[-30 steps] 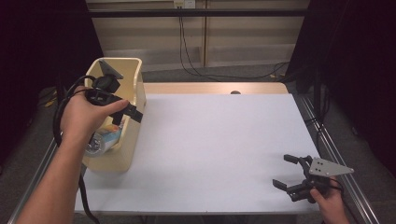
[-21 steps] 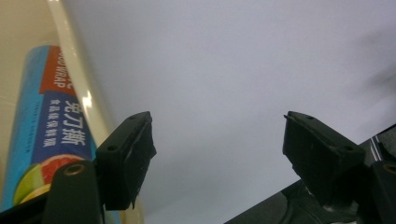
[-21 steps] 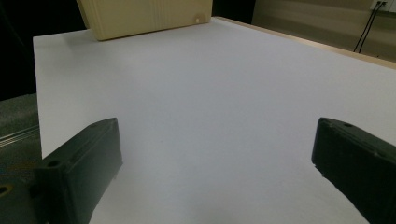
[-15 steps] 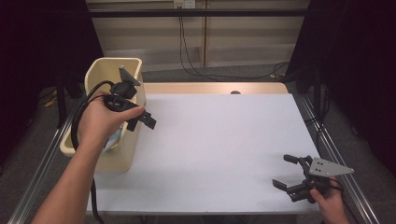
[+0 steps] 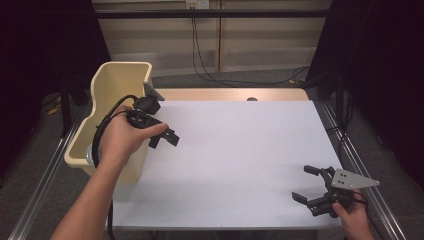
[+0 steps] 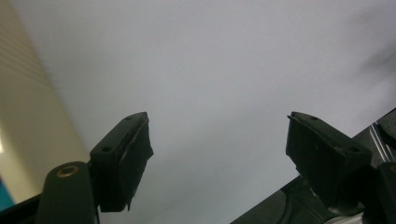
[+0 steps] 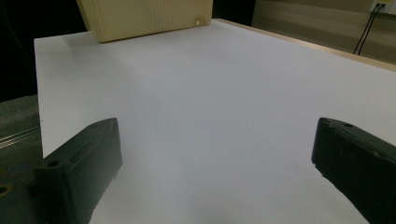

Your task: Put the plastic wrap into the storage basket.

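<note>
1. Cream bin point(image 5: 120, 80) at table's point(image 5: 240, 150) left edge; contents unclear.
2. Left gripper point(image 5: 163, 138) beside bin, jaws wide, empty.
3. Right gripper point(image 5: 310, 187) at near right corner, wide, empty.
4. Judged: between steps; next needs reaching into bin.

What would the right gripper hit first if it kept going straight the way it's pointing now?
Probably the cream bin. The right gripper, jaws open and empty, points across the bare white table toward the bin at the far left edge. Nothing lies between them, though if it angles downward it may meet the tabletop first.
</note>
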Demonstrator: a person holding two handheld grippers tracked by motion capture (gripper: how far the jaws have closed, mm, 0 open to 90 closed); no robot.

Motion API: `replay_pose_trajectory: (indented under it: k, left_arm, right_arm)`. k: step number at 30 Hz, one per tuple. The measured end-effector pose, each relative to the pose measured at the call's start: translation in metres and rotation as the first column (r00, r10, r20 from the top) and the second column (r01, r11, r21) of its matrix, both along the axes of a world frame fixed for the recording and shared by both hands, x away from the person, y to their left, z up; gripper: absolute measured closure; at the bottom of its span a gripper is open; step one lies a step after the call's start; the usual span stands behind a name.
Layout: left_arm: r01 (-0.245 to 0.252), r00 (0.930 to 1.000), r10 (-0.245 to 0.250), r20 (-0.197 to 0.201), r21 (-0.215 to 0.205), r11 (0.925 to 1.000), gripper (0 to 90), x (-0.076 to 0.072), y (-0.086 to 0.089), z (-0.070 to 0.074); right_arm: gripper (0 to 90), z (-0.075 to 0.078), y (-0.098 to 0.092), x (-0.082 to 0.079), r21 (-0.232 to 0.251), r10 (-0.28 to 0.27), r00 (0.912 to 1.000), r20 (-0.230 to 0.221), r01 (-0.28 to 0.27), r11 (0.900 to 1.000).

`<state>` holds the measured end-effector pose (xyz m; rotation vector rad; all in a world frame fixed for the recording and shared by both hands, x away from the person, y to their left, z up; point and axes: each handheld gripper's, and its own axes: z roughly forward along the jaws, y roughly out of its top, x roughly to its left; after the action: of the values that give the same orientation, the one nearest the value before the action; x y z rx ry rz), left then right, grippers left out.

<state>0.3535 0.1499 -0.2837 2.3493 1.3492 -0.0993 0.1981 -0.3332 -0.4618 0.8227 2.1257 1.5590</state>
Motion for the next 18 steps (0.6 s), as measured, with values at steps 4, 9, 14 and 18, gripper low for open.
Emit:
replay_pose_trajectory:
  k: [4,9,14,18]
  left_arm:
    - [0.009,1.0000,-0.009,-0.001,-0.007,0.9999,20.0,0.000,-0.003,-0.009]
    - [0.017,0.9998,-0.017,0.006,-0.022,0.9996,18.4,-0.004,-0.007,-0.020]
    - [0.033,0.9995,-0.033,0.001,-0.025,0.9991,18.0,-0.007,-0.010,-0.035]
    - [0.043,0.9990,-0.043,0.011,-0.031,0.9986,17.2,-0.012,-0.014,-0.046]
  right_arm:
    - [1.4,0.000,0.000,0.000,0.000,0.000,1.0000,0.000,0.000,1.000]
    - [1.5,0.000,0.000,0.000,-0.001,-0.001,1.0000,0.000,0.001,1.000]
    - [1.5,0.000,0.000,0.000,-0.002,0.000,1.0000,0.003,0.000,1.000]
    - [1.5,0.000,0.000,0.000,-0.002,0.001,1.0000,0.001,-0.001,1.000]
